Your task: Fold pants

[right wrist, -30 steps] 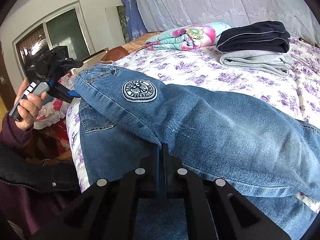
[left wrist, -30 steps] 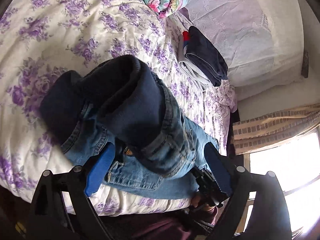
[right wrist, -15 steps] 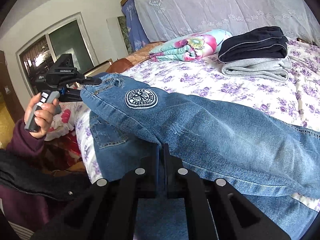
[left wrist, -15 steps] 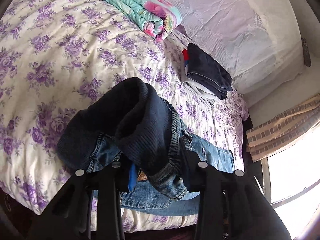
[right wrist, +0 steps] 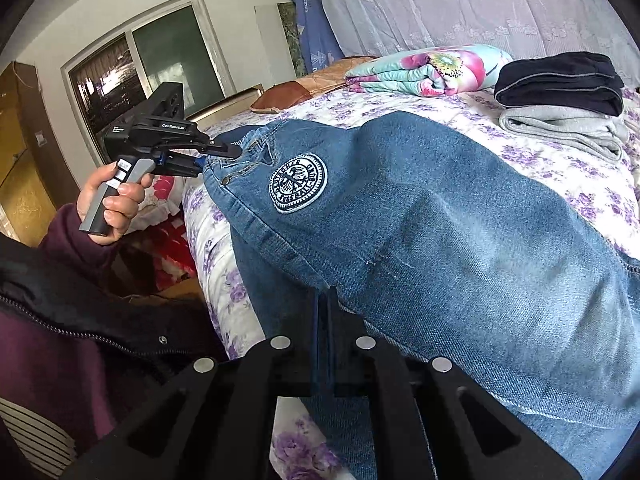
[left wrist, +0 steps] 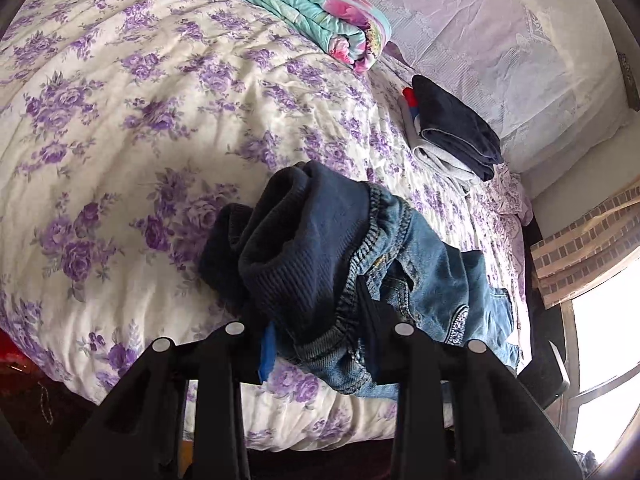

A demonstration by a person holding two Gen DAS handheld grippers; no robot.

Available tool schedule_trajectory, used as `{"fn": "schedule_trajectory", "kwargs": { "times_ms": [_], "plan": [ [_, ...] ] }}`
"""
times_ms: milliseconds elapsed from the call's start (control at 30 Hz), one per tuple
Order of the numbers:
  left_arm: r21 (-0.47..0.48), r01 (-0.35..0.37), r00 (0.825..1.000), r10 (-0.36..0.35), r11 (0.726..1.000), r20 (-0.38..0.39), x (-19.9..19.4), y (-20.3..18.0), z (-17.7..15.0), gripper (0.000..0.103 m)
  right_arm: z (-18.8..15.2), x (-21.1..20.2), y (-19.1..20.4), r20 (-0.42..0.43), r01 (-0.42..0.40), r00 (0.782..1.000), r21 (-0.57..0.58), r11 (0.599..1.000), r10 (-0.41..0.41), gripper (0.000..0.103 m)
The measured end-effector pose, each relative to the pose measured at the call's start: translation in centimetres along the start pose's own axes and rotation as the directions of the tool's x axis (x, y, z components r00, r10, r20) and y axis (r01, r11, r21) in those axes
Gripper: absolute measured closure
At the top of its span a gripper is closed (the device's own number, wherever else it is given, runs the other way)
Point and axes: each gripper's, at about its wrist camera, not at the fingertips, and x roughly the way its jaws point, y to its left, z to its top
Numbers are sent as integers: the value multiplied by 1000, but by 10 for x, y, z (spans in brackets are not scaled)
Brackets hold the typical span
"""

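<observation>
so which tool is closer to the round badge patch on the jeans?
Left. The left tool grips the waistband just beside the round patch; the right tool clamps the jeans farther down the leg.

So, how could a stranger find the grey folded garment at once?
Start at the bed with the purple-flowered cover and look toward the lace curtain. To the right of the rolled floral blanket is a small stack; the grey folded garment is its bottom layer, pale under the dark navy garment.
</observation>
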Motion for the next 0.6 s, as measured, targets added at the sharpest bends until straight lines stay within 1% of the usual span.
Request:
{"fn": "schedule_trajectory", "kwargs": {
  "times_ms": [67,133,167,200,233,267,300,333,400,433,467,500,533,567,600],
  "plan": [
    [15,-13,1000,13,1000,26,5,1,0,71,1,0,1,2,0,1000,0,1000,0,98],
    [67,-69,996,65,995,62,7,-8,0,71,2,0,3,9,-2,1000,-4,1000,2,98],
    [99,-104,992,97,990,80,8,-15,0,71,1,-1,5,7,-7,1000,-9,1000,7,100],
    [123,-135,988,124,983,93,9,-19,-1,70,-1,0,8,-3,-43,999,-11,999,43,103],
    [128,-148,986,137,981,94,11,-19,-2,70,-3,3,13,-13,-70,998,-20,997,69,103],
    [122,-150,986,139,981,93,13,-16,-3,69,-6,7,20,-30,-55,998,-49,997,54,103],
    [117,-145,986,135,982,93,13,-13,-4,69,-10,13,26,-49,-1,999,-88,996,-3,103],
    [108,-135,988,126,985,91,12,-10,-6,69,-11,16,28,-54,27,998,-95,995,-32,103],
    [83,-114,991,107,990,85,9,-7,-6,68,-9,9,23,-11,22,1000,-55,998,-23,103],
    [69,-104,992,98,992,80,7,-6,-6,68,-7,3,21,14,46,999,-47,998,-45,102],
    [57,-96,993,92,994,76,6,-5,-6,67,-5,-2,23,28,80,997,-63,995,-78,94],
    [53,-93,993,89,994,72,5,-5,-6,67,-3,-4,27,27,126,992,-98,987,-124,81],
    [53,-94,994,90,994,69,5,-6,-6,67,-4,-5,33,35,181,984,-143,973,-177,61],
    [51,-95,994,91,994,67,6,-7,-6,67,-5,-5,40,47,220,975,-200,955,-215,56],
    [49,-94,994,91,994,65,6,-7,-6,67,-8,-3,47,43,256,966,-256,932,-253,56]
  ]
}}
